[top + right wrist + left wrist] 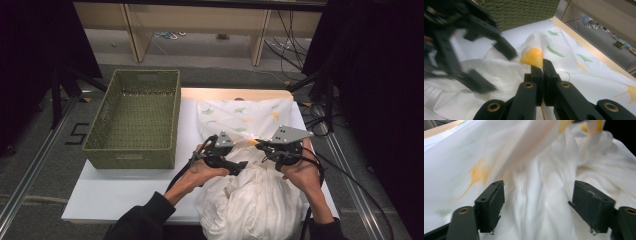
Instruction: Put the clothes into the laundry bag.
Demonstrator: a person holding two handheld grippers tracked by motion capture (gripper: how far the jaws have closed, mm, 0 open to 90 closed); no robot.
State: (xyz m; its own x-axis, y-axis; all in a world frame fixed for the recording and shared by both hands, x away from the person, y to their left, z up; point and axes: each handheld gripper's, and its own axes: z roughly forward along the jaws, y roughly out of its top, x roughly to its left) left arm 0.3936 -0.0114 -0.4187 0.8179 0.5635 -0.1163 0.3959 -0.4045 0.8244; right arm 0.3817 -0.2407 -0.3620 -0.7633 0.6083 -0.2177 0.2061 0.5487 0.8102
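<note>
1. Cloth (250, 165): a white sheet printed with green and yellow leaf shapes lies on the right half of the white table (125, 195). Its far part is spread flat towards the wooden far edge; its near part is bunched in a heap that hangs over the table's near edge.
2. Right gripper (542, 65): the jaws are pressed together on a fold of the cloth beside a yellow print, so a pinch is held.
3. Left gripper (537, 195): the jaws stand wide apart with crumpled cloth beyond and below them; nothing is pressed between the pads. In the high view it is seen just beside the right gripper, above the middle of the cloth.
4. Progress: the work is judged to be at an early stage. One hold has been secured; a second hold by the left gripper is not yet made, and the heap is not yet straightened or folded.
5. Basket (135, 117): the green woven basket stands empty on the left, well apart from the cloth.
6. Limits of view: the left gripper view is blurred, so the cloth's edges cannot be traced there. The lower end of the heap is cut off by the frame.
</note>
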